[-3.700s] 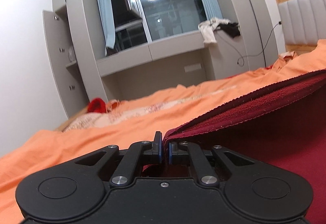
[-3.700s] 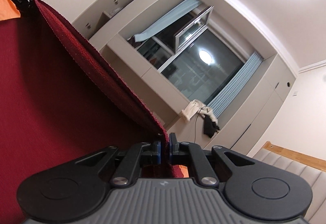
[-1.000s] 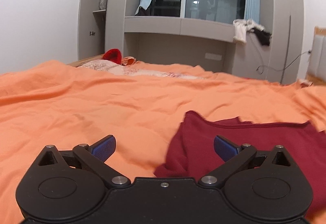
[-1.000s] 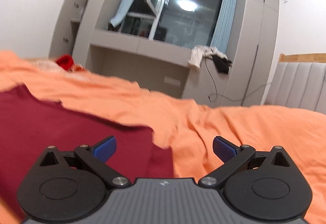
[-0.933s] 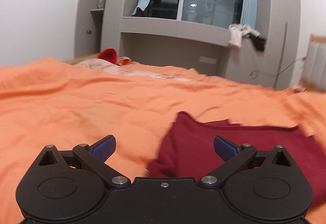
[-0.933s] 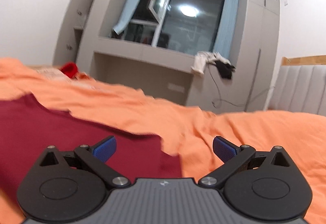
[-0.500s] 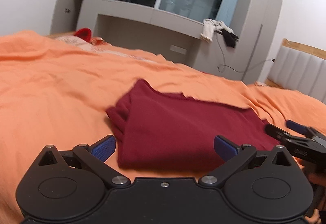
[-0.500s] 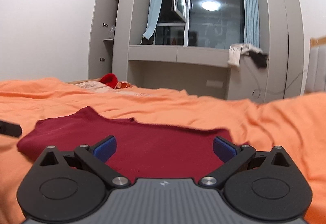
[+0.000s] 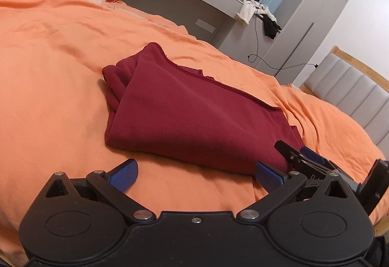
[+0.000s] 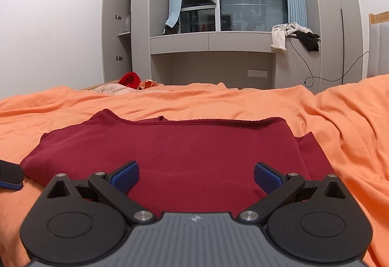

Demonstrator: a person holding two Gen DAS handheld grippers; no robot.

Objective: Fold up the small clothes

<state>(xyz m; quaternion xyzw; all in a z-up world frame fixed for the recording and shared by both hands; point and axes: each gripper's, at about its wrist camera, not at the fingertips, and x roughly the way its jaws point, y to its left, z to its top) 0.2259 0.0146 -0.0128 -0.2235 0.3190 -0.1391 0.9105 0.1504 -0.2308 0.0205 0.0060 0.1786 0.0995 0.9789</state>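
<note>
We've got the dark red garment lying folded on the orange bed, and both our left gripper and right gripper sit at its near edge, jaws spread wide, holding nothing

A dark red knit garment is laid flat on the orange bedsheet, folded into a rough rectangle of several layers. A thin seamed edge is seen along its far side, and a smooth fold along its near side. At the left end the layers are bunched into soft rolls; at the right end a lower layer is left protruding slightly.
</note>
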